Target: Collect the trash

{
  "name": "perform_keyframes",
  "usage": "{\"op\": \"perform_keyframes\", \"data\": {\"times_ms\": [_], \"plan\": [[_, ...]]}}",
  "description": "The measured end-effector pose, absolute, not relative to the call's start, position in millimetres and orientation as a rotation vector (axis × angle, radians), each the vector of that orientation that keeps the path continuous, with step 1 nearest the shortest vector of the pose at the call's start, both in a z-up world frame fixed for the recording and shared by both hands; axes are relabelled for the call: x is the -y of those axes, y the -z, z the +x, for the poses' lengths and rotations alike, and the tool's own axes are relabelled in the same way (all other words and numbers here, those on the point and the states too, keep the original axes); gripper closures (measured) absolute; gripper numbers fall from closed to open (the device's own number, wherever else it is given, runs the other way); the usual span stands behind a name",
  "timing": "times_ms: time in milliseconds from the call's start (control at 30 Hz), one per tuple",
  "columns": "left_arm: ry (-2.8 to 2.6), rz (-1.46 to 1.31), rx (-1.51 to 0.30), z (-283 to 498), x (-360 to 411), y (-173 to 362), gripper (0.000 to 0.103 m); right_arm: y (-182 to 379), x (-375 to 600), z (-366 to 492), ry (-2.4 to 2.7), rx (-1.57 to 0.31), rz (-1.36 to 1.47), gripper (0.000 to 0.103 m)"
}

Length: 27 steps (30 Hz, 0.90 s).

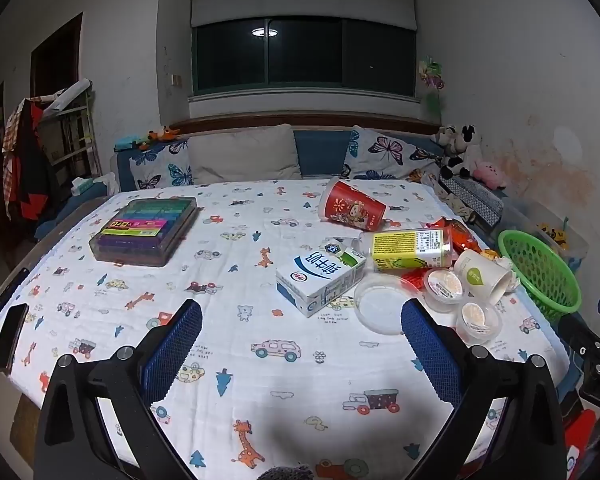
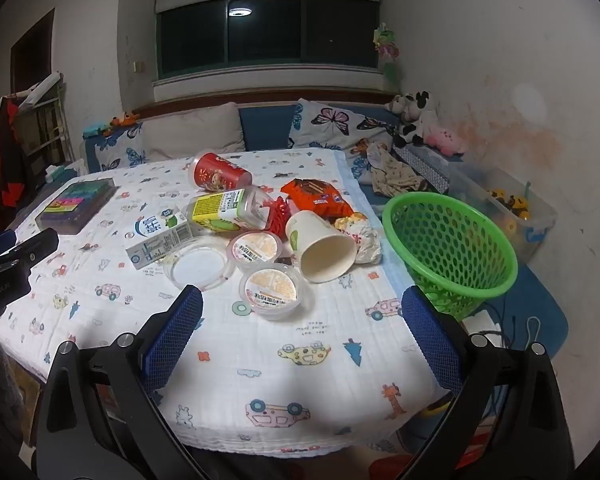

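Sealed pudding cup [image 2: 275, 289] lies nearest, upright.

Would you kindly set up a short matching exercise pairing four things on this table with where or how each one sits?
Things:
1. red cup
2. milk carton
3. green basket
4. marker case

Descriptions:
A. tilted at the table's right edge
B. far left, apart from the trash
C. on its side, farthest back
D. lying flat beside the clear lid

Pairs: 1-C, 2-D, 3-A, 4-B

milk carton [image 1: 320, 282] lies beside yellow bottle [image 1: 410, 249], near green basket [image 1: 540, 272].
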<state>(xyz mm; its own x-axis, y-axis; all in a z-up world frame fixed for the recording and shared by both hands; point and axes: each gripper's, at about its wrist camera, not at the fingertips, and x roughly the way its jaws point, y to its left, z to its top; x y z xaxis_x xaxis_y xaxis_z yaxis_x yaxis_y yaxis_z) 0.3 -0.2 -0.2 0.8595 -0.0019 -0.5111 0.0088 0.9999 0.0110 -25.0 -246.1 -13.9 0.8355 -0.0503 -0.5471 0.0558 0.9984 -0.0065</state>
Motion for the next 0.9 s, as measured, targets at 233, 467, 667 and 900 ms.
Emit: {"op": "perform_keyframes", "data": {"times_ms": [233,467,667,900], "plan": [[0.008,0.013,-0.535,-2.1,-2.0,0.8,0.006,12.0,245.9,-27.6,0.054,-0.576,0.009,0.004],[0.008,0.012,-0.543,-2.0,-1.4,0.6,0.006,13.8,246.0,-25.2,0.055,-0.585,0.012,0.004],[0.005,0.013,-0.548,-0.2,1.1,2.0,0.006,14.4,245.8,-24.4,0.053,-0.586,0.017,0.004],[0.006,0.01,-0.55,1.0,0.5,5.7,0.006,14.4,247.7,-23.8,0.053,-0.581,0.015,0.004]]}}
